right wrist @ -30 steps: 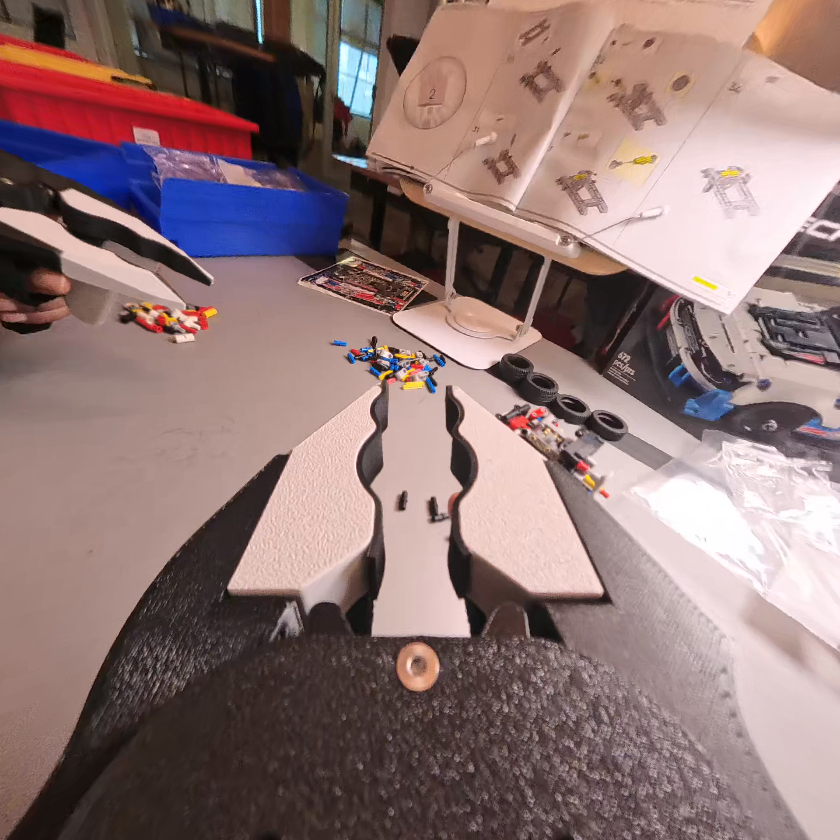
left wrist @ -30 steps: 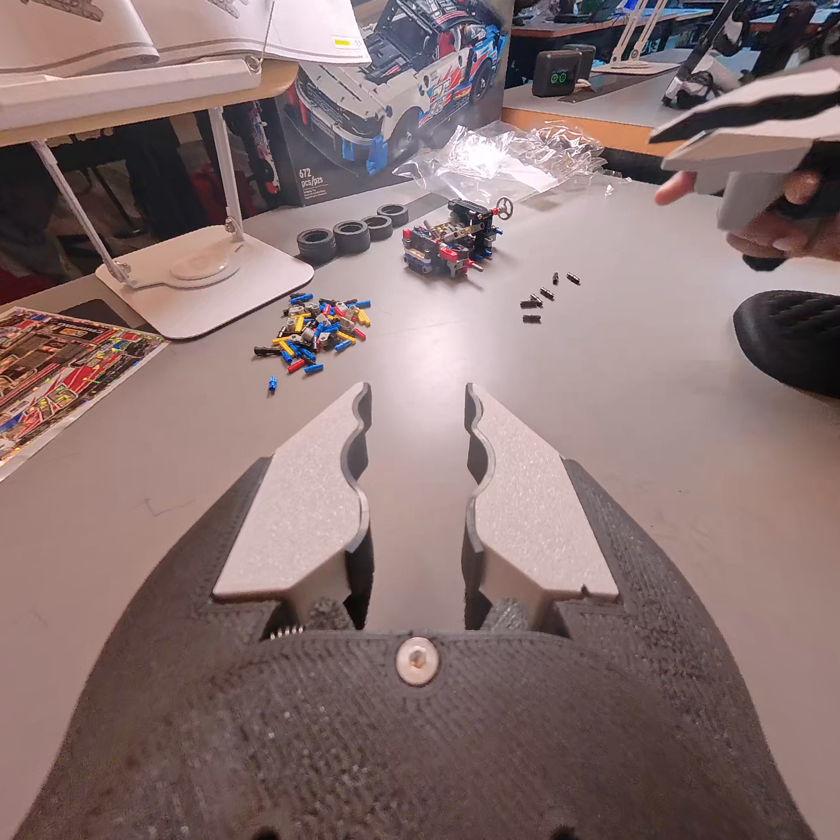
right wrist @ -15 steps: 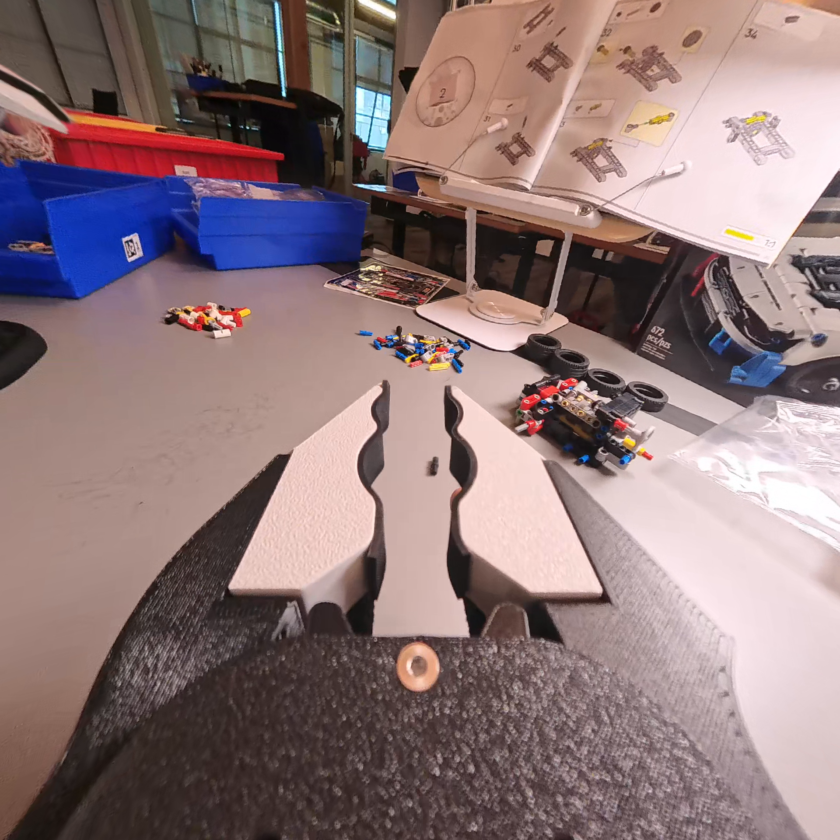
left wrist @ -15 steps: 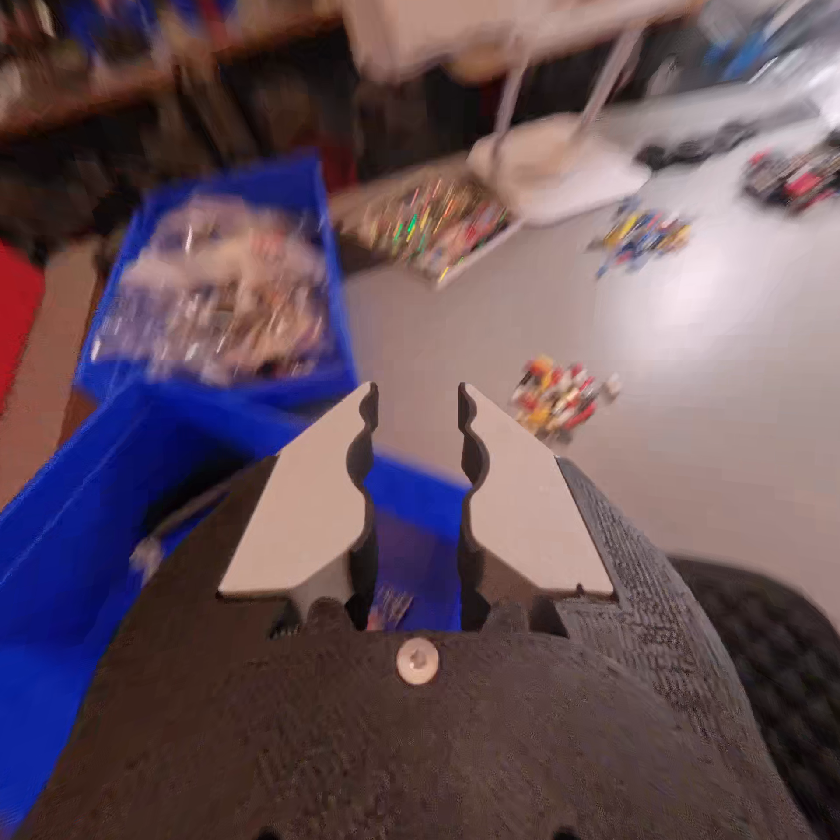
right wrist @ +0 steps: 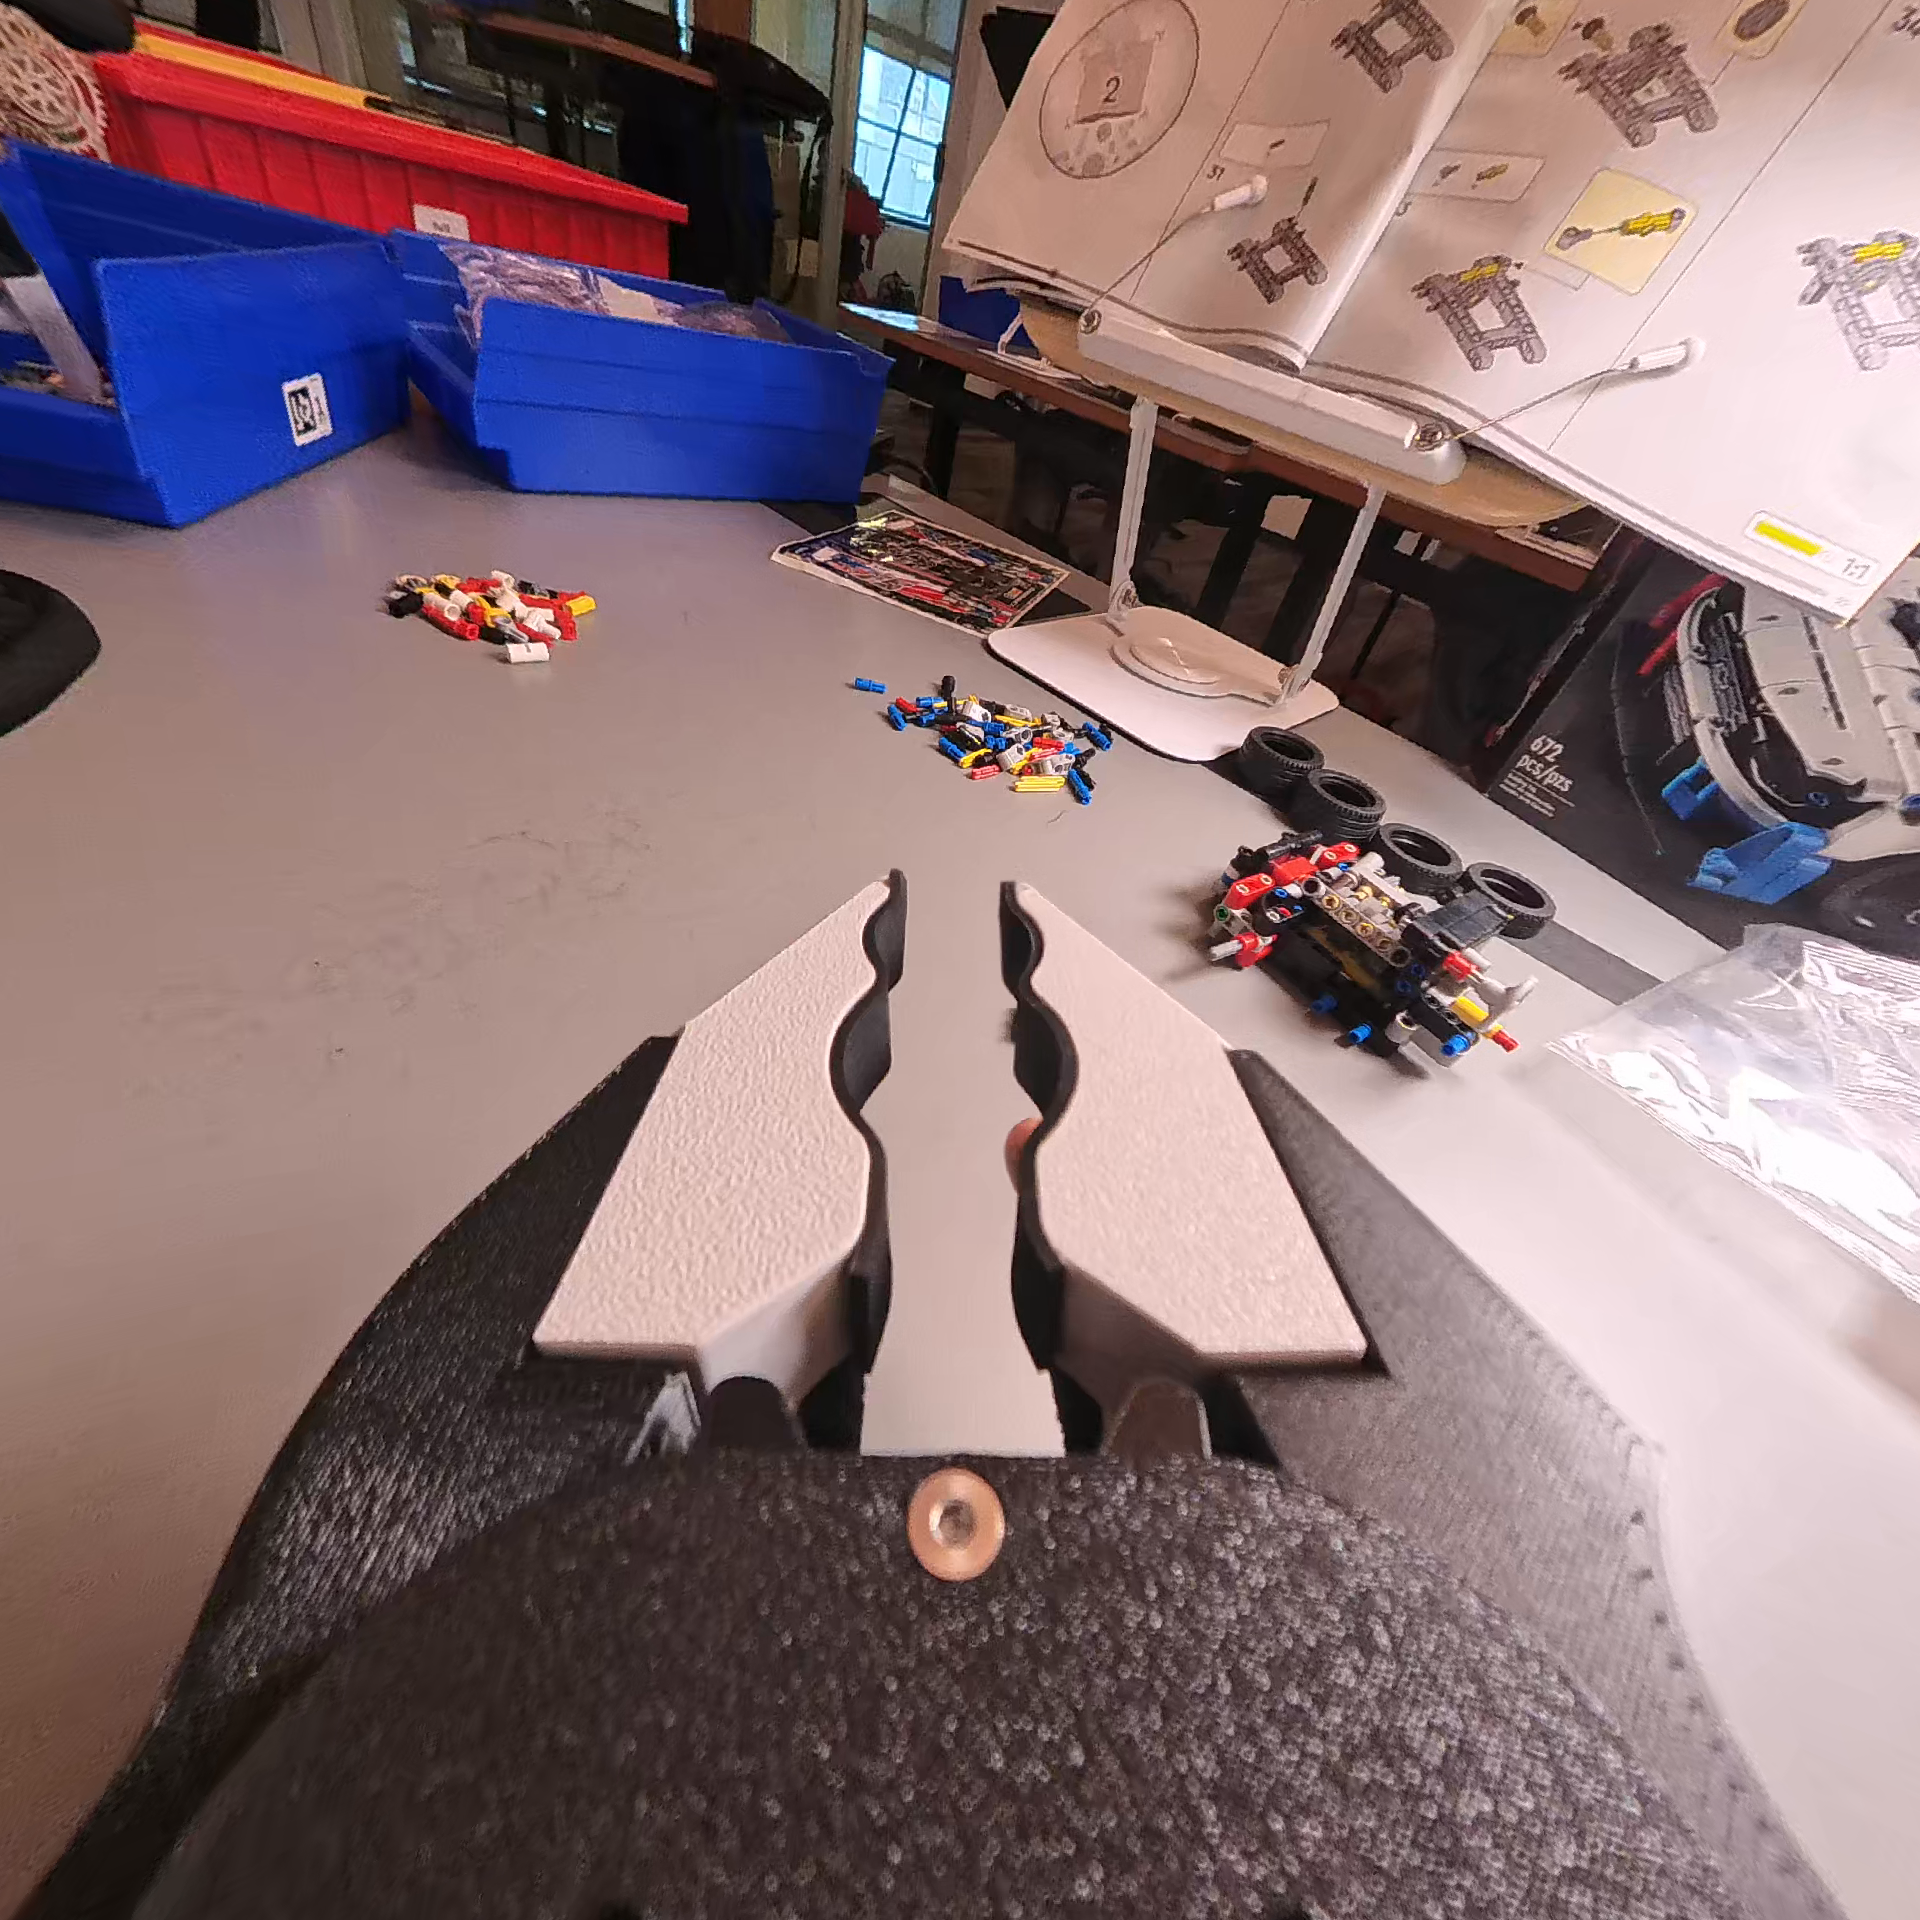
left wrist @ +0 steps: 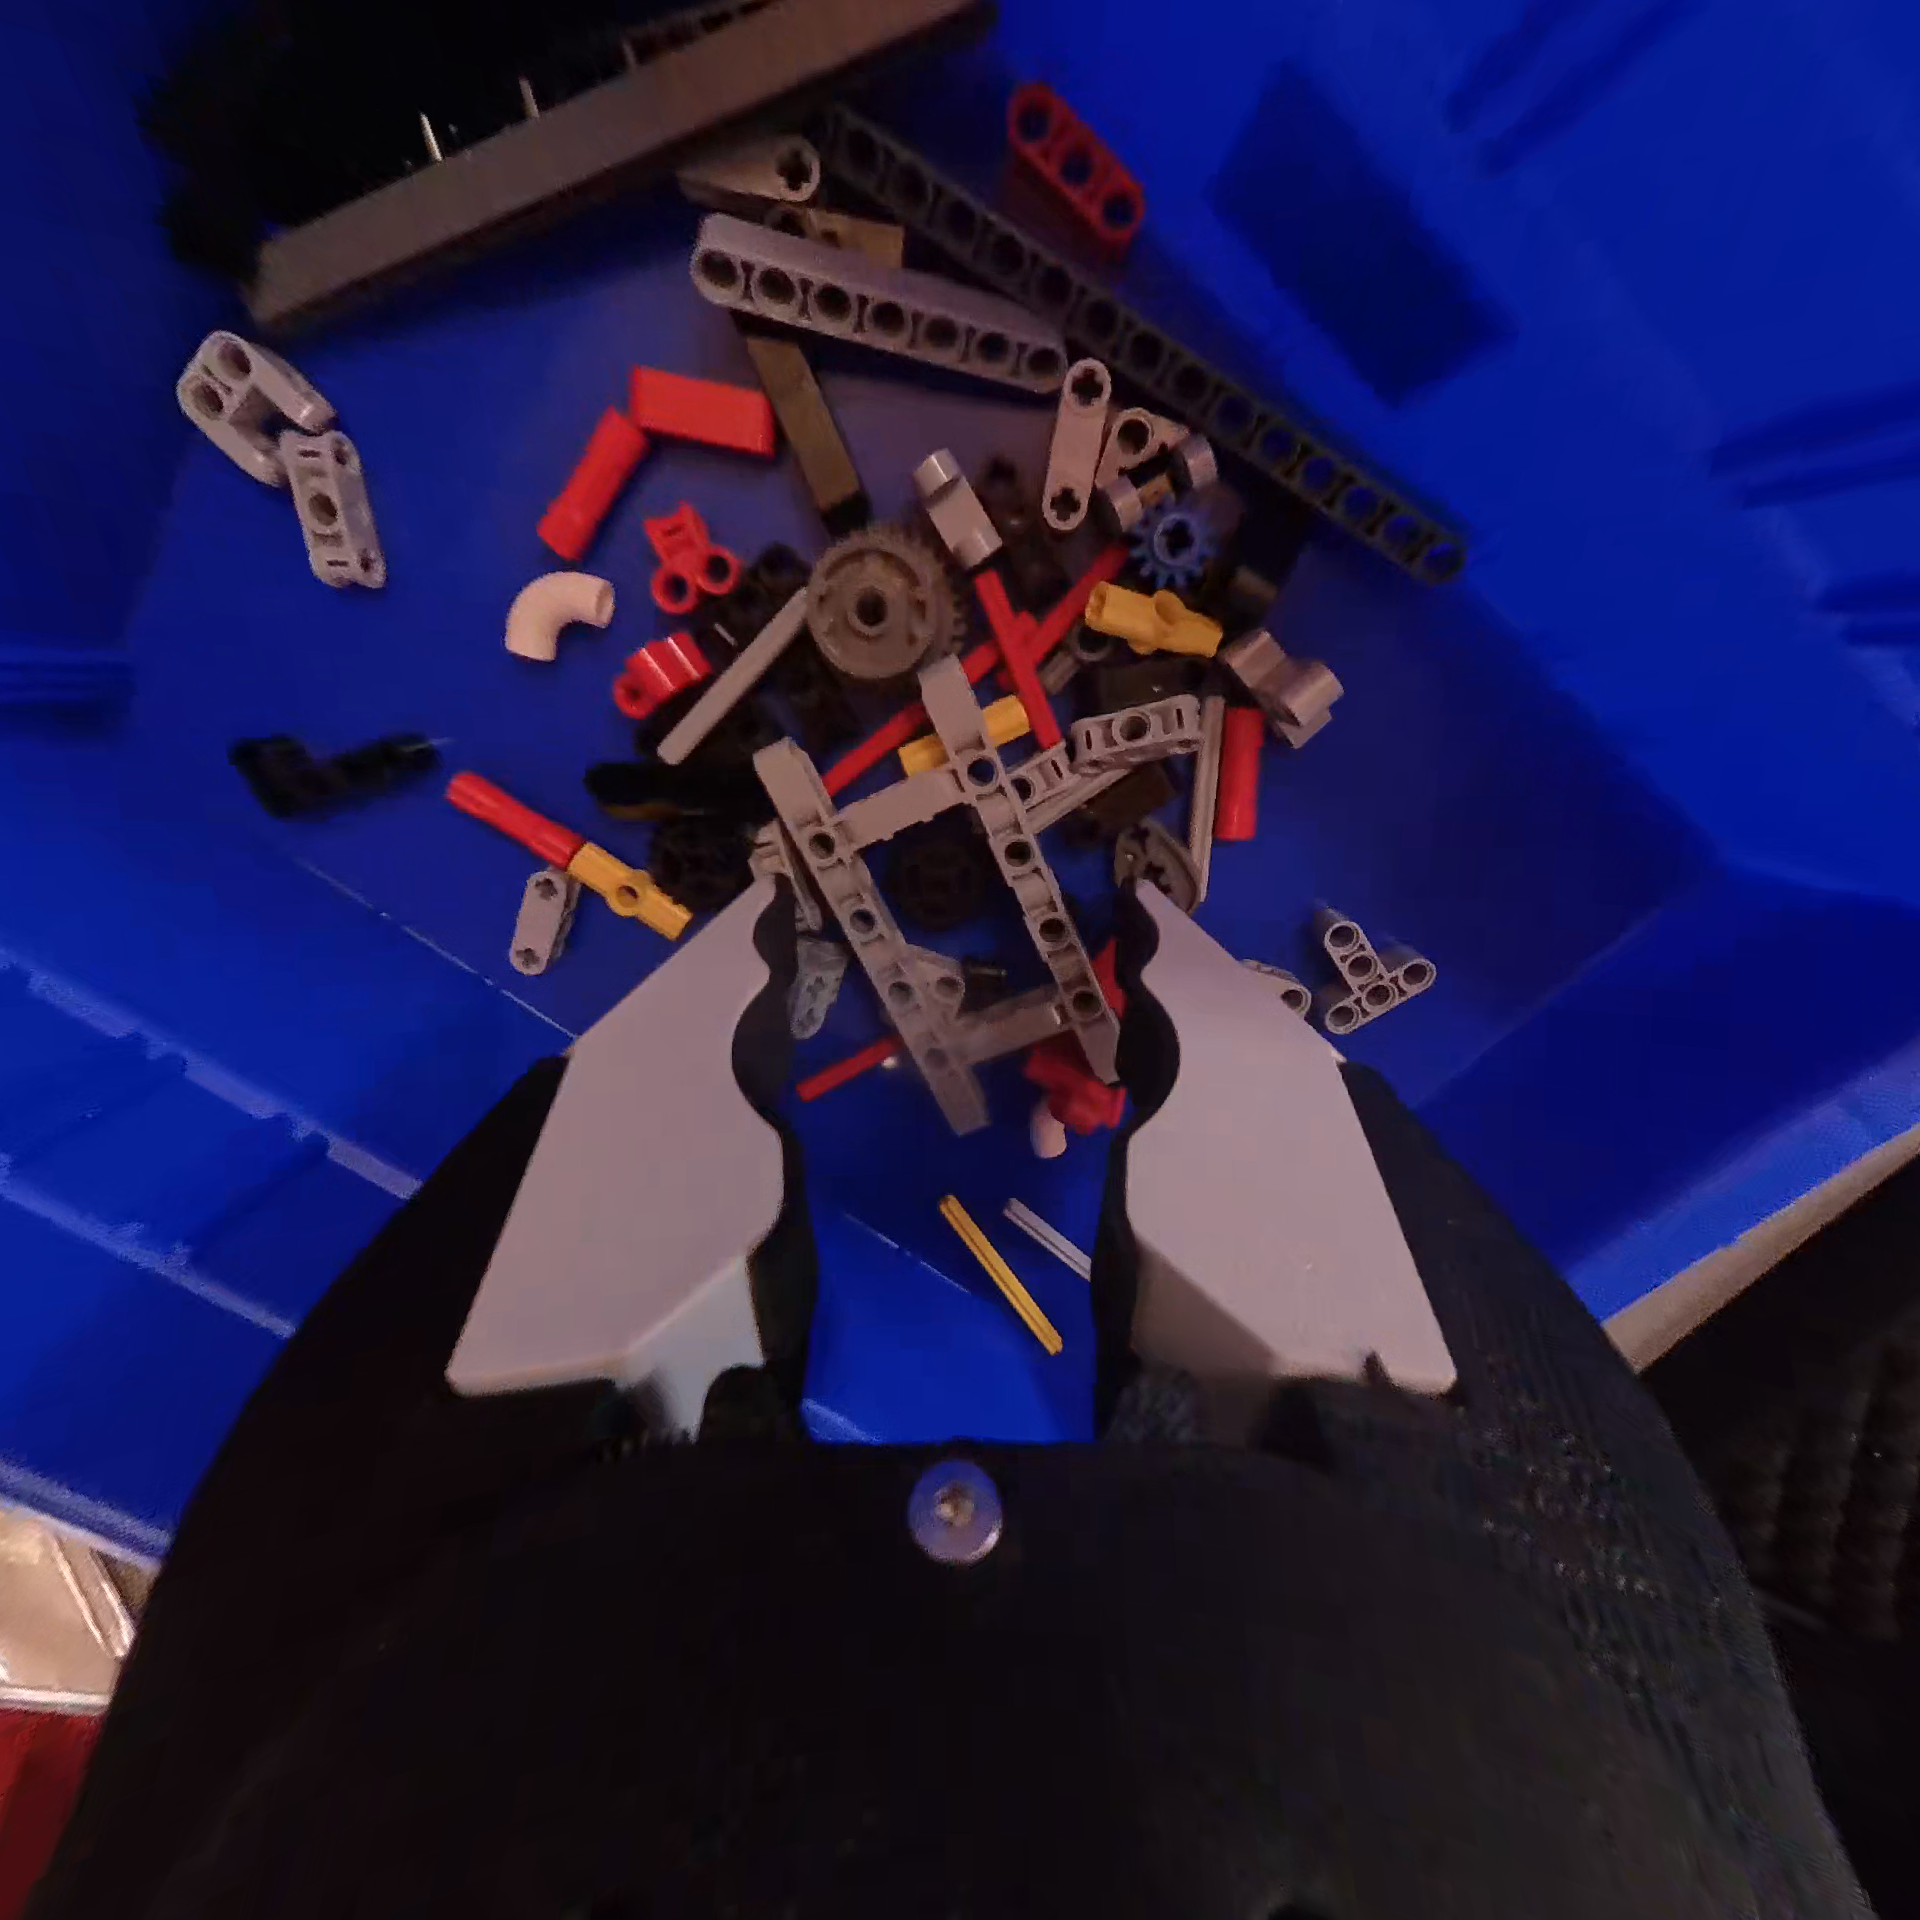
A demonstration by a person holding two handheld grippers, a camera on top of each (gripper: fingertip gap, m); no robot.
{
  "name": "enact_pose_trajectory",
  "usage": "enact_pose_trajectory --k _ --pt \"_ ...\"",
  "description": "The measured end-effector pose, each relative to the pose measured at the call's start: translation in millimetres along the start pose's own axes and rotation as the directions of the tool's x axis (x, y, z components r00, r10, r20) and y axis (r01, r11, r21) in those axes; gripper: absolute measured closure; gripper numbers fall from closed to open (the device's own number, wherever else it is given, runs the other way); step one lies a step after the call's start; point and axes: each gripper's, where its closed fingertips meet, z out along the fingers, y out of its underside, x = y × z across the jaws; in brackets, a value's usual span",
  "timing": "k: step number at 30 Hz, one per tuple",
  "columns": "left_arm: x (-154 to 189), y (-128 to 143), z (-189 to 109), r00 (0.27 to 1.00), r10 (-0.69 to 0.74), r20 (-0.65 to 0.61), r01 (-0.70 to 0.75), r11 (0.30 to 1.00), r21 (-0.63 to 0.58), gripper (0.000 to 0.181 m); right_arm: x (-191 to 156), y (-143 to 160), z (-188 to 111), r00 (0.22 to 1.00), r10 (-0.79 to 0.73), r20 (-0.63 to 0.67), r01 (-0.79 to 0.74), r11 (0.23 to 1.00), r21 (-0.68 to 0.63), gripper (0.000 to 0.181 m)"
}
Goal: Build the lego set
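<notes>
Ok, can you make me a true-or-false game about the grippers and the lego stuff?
1. The left gripper is open over lego pieces in a blue bin. True.
2. The right gripper is squeezing a tyre. False: it is open and holds nothing.
3. Four black tyres sit in a row behind the half-built car. True.
4. The instruction book lies flat on the table. False: a white stand holds it up.

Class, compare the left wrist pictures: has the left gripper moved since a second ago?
Yes. The left gripper swung left, away from the grey table, and now points down, open, into the blue bin of loose pieces.
</notes>
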Motion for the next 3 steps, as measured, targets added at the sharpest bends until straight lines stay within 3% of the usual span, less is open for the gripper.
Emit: enact_pose_trajectory --k 1,3 --pt "0.1 0.1 0.3 1.0 -0.003 -0.003 0.003 1.0 -0.005 0.121 -0.6 0.5 0.3 1.0 -0.004 0.001 0.004 1.0 -0.003 0.165" --pt "-5.9 1.6 0.1 1.0 -0.011 0.021 0.012 1.0 -0.016 0.123 -1.4 0.9 0.5 1.0 -0.008 0.003 0.008 1.0 -0.006 0.166"
